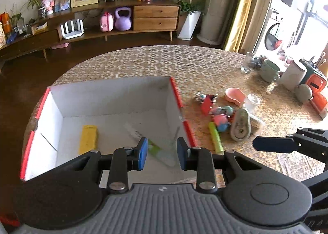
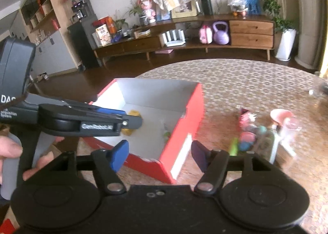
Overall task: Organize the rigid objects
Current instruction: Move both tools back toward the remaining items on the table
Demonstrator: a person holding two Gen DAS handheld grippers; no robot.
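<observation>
The left tool [image 1: 162,153] hangs over the near edge of the red box [image 1: 180,100], its blue pads a narrow gap apart with nothing pinched between them. The right tool [image 2: 158,155] stands wider, also empty, low over the box's near corner. Inside the box lie a yellow block [image 1: 88,138] and a clear packet with a green end [image 1: 152,148]. The loose pile [image 1: 227,115] waits on the bench [image 1: 184,61], just right of the box.

The next pick looks best done by the right tool, squaring its pads across the green tube [image 1: 215,137] lying nearest the box wall, clear of the neighbouring toys.

The left view shows the box floor fully; the right view hides part of it but shows a hand [image 2: 12,150] gripping the left tool's handle.
</observation>
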